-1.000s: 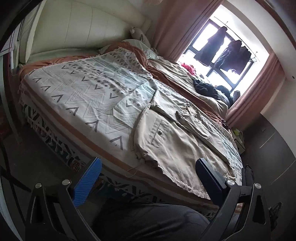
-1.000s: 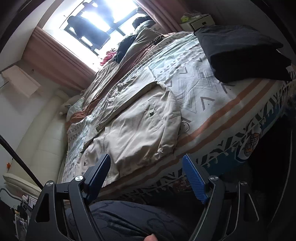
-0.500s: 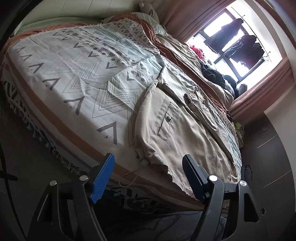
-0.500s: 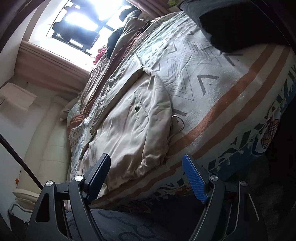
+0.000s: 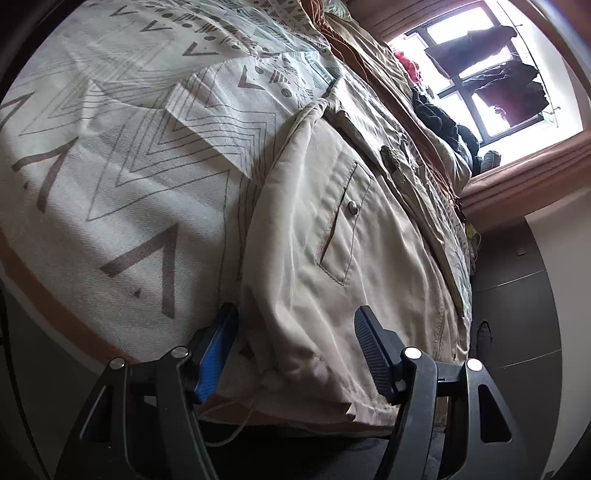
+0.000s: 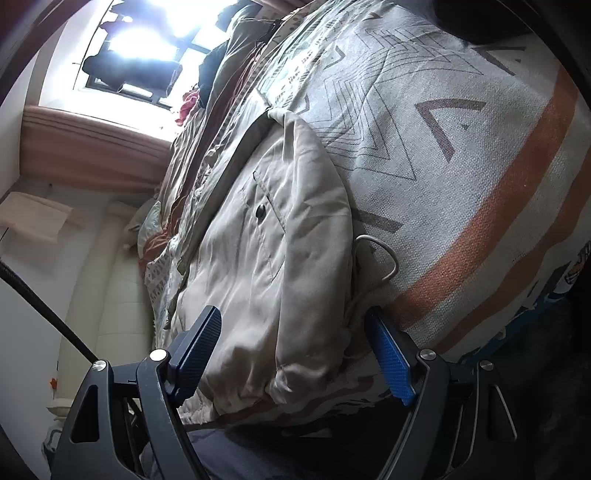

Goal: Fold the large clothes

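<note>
A beige jacket (image 5: 332, 229) with snap pockets lies spread on the patterned bedspread (image 5: 122, 158), its hem at the near edge of the bed. My left gripper (image 5: 295, 325) hangs over the hem's left corner; its jaws are closing, with the cloth between them and the pads apart from it. In the right wrist view the same jacket (image 6: 266, 251) fills the middle, a white drawstring (image 6: 384, 254) looping out at its side. My right gripper (image 6: 295, 325) stands open astride the hem's right corner, pads clear of the cloth.
The bedspread (image 6: 461, 155) has an orange stripe along the near edge. A rumpled tan quilt and dark clothes (image 5: 439, 118) lie on the far side by the window (image 5: 476, 48). A dark pile (image 6: 480, 22) sits on the bed at the upper right.
Both grippers have come down and forward to the jacket's hem, so the jacket looms much larger. The left jaws have narrowed; the right jaws keep the same width.
</note>
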Motion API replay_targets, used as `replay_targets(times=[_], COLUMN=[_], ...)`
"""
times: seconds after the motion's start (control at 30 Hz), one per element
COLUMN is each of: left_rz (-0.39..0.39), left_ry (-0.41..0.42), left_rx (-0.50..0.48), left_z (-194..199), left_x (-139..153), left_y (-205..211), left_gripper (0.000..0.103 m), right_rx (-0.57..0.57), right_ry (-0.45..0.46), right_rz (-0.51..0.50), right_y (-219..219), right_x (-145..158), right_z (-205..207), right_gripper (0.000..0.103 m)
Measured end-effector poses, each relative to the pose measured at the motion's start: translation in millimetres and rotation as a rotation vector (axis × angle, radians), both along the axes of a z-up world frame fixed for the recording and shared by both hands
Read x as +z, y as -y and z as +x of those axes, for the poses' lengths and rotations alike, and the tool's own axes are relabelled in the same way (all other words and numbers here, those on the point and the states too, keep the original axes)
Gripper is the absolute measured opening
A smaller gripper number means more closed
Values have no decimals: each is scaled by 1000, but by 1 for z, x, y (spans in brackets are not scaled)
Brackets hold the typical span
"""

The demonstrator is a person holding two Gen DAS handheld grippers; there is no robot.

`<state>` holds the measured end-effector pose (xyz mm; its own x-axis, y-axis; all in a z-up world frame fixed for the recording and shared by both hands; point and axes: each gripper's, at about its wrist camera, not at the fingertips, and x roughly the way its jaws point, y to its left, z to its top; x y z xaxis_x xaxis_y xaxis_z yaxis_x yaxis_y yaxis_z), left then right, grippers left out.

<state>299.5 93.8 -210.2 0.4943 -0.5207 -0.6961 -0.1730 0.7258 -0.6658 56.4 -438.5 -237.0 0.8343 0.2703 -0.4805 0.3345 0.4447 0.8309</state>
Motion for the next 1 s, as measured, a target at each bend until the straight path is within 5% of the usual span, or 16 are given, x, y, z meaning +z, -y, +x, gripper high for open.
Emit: replay_targets(times=[0.33,0.6,0.7,0.9,1.0], left_rz=[-175,-371,-342,-314,-281], left_ry=[21,156,152,111,100], left_rx=[7,-28,-33,-22,-35], left_z=[22,24,25,27,31], left_x=[-13,4,5,-9,-8], left_y=[5,13,13,10,12], left_gripper=[66,66,66,66,66], right_rx=[16,-6,0,-27,-19], right_ry=[35,257,304,131,114], right_rz=[79,168,137,119,108], right_y=[-2,3,9,16,15], right_x=[-12,-15,-6,-28,-25], right_z=[29,16,8,11,15], right_gripper=[79,79,79,79,79])
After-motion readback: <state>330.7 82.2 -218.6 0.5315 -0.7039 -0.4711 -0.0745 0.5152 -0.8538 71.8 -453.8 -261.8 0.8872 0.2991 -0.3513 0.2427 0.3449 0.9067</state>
